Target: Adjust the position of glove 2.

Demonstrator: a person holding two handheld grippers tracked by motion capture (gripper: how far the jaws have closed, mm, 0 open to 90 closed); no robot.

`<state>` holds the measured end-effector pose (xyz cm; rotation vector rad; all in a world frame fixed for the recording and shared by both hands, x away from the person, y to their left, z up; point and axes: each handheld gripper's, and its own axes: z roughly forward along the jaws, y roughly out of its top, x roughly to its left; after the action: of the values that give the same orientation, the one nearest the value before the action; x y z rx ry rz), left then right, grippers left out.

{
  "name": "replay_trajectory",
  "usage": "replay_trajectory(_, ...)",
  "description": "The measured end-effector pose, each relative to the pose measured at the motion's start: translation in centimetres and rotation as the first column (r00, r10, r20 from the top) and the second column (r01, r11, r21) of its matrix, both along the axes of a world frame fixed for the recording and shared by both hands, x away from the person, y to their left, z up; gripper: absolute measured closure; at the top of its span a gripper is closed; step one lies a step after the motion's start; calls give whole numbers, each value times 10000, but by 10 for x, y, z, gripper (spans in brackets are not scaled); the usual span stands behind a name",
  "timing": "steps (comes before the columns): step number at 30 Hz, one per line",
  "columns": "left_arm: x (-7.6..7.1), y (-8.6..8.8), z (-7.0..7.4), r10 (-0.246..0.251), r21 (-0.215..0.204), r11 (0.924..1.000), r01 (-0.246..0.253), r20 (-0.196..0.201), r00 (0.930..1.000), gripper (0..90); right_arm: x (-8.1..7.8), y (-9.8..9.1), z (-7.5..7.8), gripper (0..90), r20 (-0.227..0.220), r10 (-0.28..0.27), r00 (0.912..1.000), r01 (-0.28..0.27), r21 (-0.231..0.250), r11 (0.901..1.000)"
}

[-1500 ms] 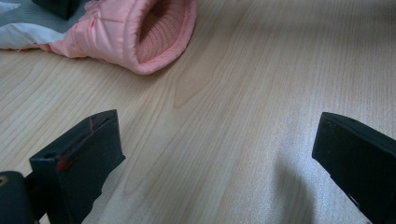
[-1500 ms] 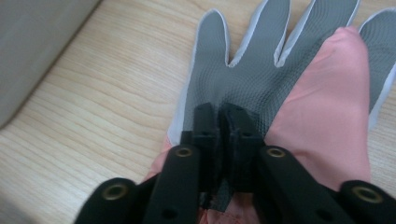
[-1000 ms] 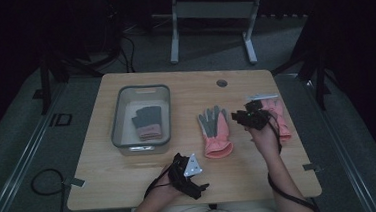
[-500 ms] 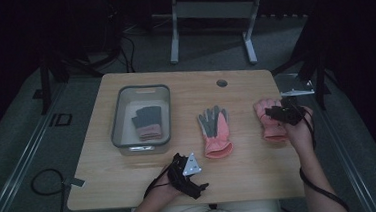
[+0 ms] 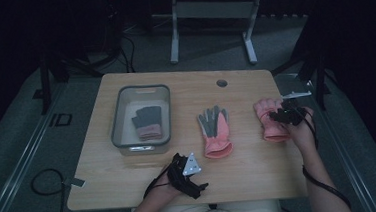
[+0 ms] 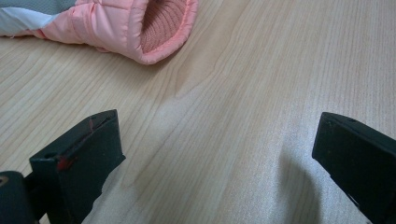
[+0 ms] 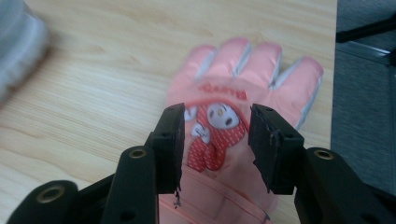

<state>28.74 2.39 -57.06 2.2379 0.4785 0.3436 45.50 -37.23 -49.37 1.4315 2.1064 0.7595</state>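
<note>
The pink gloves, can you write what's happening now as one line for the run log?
right gripper: jaws just opening, over cartoon glove, not gripping | left gripper: open, resting on table | second glove: mid-table | tub: grey glove inside

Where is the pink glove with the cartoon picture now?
In the high view, the cartoon glove lies flat near the table's right edge, right of the grey-palmed glove, under the right claw.

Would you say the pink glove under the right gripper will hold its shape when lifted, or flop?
The pink glove looks padded and soft, so it would likely sag from the grip point. Its smooth shell may slip between the jaws. Lying flat on the table, it should slide rather than roll.
</note>
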Motion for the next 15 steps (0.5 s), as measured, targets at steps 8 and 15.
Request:
replay_trajectory(8, 0, 0, 0, 9, 64, 10000, -9, 21, 10000, 13, 10, 3, -26, 549, -290, -158, 9995, 130, -971, 9952)
replay_trajectory(15, 0, 0, -1, 26, 42, 10000, -26, -15, 10000, 13, 15, 2, -23, 847, -654, -517, 9965, 490, -424, 9979)
